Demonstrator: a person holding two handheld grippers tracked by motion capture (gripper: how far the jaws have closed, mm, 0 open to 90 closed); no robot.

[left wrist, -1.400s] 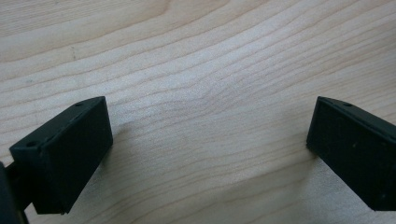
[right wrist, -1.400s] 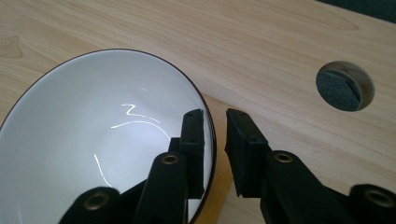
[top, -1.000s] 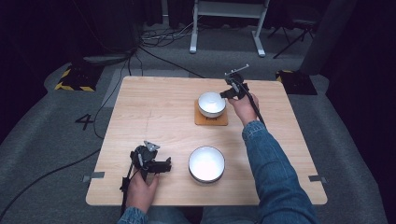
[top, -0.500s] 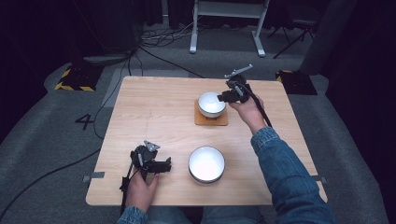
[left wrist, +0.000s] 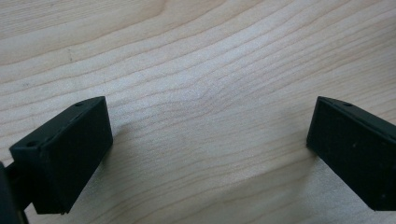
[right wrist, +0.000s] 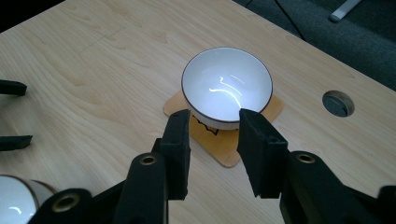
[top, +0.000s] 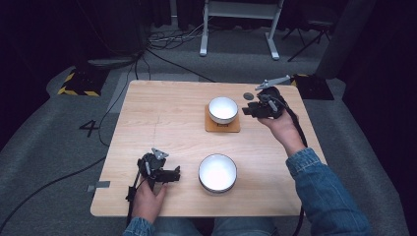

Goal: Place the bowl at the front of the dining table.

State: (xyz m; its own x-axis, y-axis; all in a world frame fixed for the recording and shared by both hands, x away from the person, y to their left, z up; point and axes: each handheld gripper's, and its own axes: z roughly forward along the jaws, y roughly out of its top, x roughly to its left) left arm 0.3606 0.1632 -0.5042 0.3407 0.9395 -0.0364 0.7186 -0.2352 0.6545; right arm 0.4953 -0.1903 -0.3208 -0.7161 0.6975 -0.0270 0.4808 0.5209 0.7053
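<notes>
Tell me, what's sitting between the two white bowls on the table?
Nothing but bare wood. In the high view, the far bowl rests on a wooden coaster, and plain tabletop runs from there to the near bowl.

Near bowl cut off at the frame's bottom-left corner.

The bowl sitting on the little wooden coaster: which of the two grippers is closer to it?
The right. The right gripper hovers just beside the bowl on the coaster, jaws open and clear of it. The left gripper rests at the table's near edge, beside the other bowl.
</notes>
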